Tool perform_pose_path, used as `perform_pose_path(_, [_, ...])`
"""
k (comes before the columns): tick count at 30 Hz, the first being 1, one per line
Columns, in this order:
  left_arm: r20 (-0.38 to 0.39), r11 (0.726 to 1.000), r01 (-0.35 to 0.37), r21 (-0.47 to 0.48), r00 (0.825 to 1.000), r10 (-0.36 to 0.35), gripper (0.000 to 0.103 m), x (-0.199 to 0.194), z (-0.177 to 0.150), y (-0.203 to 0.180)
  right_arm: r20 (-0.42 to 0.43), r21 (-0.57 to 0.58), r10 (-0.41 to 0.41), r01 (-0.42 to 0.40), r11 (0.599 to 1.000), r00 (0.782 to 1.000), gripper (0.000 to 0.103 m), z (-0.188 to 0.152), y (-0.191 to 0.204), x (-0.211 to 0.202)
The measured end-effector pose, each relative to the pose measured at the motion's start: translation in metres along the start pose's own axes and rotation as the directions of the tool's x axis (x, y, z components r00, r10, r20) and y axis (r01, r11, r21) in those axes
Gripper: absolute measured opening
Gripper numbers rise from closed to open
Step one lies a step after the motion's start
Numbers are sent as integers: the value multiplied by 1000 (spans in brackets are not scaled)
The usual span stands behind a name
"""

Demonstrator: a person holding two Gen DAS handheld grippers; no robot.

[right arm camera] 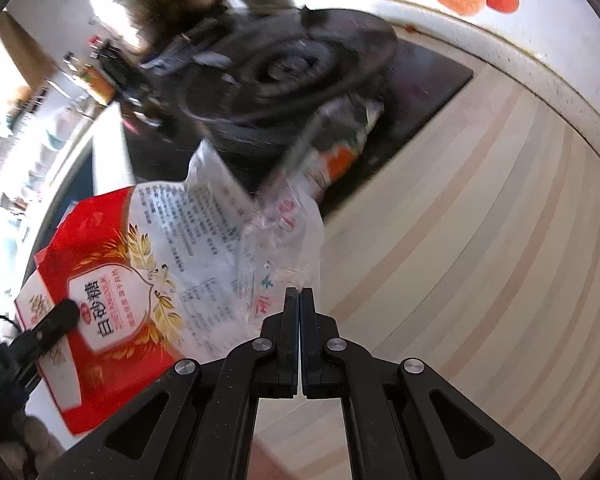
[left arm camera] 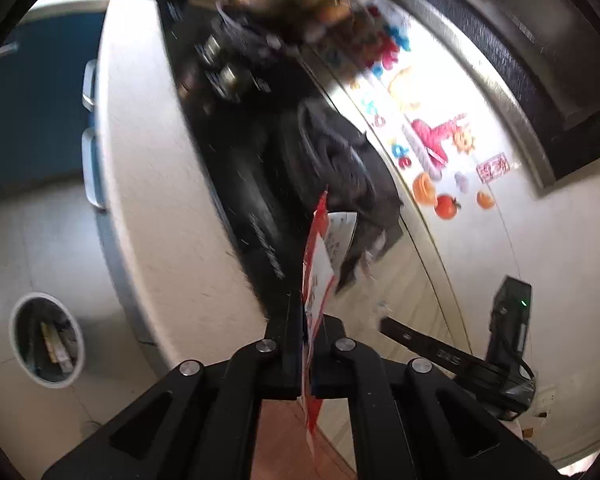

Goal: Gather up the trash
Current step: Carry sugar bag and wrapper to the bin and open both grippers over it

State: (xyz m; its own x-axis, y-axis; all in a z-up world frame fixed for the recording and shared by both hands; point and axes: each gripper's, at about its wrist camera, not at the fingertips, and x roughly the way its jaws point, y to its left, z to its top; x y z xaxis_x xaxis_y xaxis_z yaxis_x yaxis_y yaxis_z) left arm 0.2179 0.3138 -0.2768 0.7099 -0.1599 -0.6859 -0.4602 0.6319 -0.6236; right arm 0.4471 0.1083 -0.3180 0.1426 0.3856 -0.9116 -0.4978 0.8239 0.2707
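Gripping red sugar bag (left arm camera: 316, 264), stove (right arm camera: 292, 72) ahead — bin (left arm camera: 46, 340) below

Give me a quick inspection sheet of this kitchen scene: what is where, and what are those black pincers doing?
Surface: pale striped countertop beside a black stove.
Job's things: red-and-white sugar bag; clear plastic wrapper; white trash bin on the floor, litter inside.
Clutter: dark pan on the stove; blurred bottles behind.
Grippers: left gripper shut on the sugar bag; right gripper shut, seemingly pinching the wrapper's edge.
Cables: nothing clearly seen.
Surroundings: fruit and letter stickers on the wall.
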Motion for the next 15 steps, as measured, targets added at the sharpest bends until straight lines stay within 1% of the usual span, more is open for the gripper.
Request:
perform_pose_path(2, [43, 999, -44, 7, 998, 44, 0, -37, 4, 8, 9, -6, 46, -46, 999, 999, 0, -5, 12, -17])
perform_pose_path(3, [52, 998, -56, 8, 997, 56, 0, -48, 6, 11, 13, -13, 76, -76, 997, 997, 0, -9, 21, -27])
perform_pose_path(6, [97, 989, -148, 20, 985, 146, 0, -96, 9, 26, 1, -39, 148, -148, 988, 989, 0, -25, 53, -40])
perform_pose_path(7, [104, 982, -187, 19, 977, 184, 0, -110, 10, 33, -14, -52, 185, -185, 981, 983, 0, -33, 70, -42])
perform_pose_path(8, [116, 973, -231, 17, 967, 228, 0, -125, 10, 43, -28, -62, 210, -211, 975, 977, 0, -40, 83, -42])
perform_pose_path(9, [126, 962, -273, 14, 955, 269, 0, -139, 9, 55, -56, -76, 248, -252, 965, 967, 0, -49, 104, -38])
perform_pose_path(11, [134, 942, -337, 0, 933, 334, 0, -156, 6, 76, -102, -97, 290, -300, 949, 951, 0, -67, 135, -28])
perform_pose_path(12, [129, 933, -359, -11, 925, 357, 0, -161, 5, 88, -135, -119, 308, -324, 938, 942, 0, -78, 157, -18])
perform_pose_path(15, [100, 913, -402, -63, 908, 407, 0, -166, -4, 135, -207, -158, 321, -355, 921, 924, 0, -107, 201, 15])
